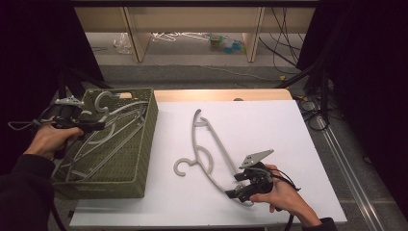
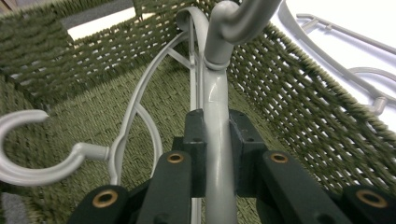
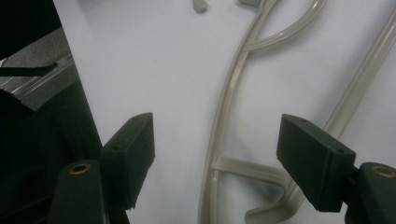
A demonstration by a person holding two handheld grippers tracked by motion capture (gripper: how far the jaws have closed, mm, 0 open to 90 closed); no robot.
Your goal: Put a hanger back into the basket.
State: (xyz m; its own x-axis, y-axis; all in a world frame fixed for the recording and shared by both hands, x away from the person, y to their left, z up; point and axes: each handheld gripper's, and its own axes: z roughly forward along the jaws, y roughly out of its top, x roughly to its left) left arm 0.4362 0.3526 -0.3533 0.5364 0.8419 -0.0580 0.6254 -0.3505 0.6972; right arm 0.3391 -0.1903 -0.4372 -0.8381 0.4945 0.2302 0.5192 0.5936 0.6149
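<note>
— High view first: what do you see from where you stand?

— A white table top [image 1: 269, 125] with a green woven basket [image 1: 139, 159] sitting over its left edge. Several grey plastic hangers lie inside the basket. The left gripper [image 1: 89, 126] is over the basket's far left part, held in the person's left hand [image 1: 48, 139], and its jaws are closed on one grey plastic hanger [image 1: 113, 113] whose hook rises near the basket's far wall. A second grey plastic hanger [image 1: 204, 144] lies flat on the table, about the middle, its hook toward the basket. The right gripper [image 1: 238, 187] sits near the table's near edge, right at that hanger's near end, in the right hand [image 1: 281, 195].

— And the left gripper view?

— Both black pads [image 2: 194, 149] are pressed against the held hanger's [image 2: 217, 121] grey neck, which runs straight up between them to its hook. Another hanger with a curled hook [image 2: 28, 158] lies on the basket floor to the left. Past the basket wall [image 2: 299, 102] the table hanger [image 2: 345, 60] shows on white.

— Right gripper view?

— Jaws spread wide, nothing between them gripped. The table hanger's [image 3: 224, 140] pale arm and lower bar lie on the table in the gap; whether the pads [image 3: 130, 154] touch it I cannot tell.
</note>
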